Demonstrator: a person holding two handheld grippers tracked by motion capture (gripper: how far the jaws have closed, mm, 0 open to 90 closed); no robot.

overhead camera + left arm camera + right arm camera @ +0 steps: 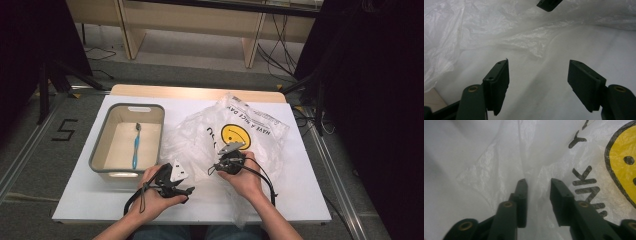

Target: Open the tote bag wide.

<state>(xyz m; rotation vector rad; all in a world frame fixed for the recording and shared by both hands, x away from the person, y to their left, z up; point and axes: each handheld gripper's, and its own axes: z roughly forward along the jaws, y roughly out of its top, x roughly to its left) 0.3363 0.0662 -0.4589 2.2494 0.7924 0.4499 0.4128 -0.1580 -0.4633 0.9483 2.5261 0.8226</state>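
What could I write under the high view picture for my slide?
Two hand-held grippers work a smiley-face plastic bag on a white table, beside a grey bin holding a blue toothbrush.

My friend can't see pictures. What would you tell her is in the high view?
A person at a white table presses the right tool into a crumpled clear plastic bag printed with a yellow smiley face. The left tool rests open beside the bag. A blue toothbrush lies in a grey bin on the left.

A blue toothbrush (136, 145) lies inside the grey bin (100, 145), left on the table (300, 190).
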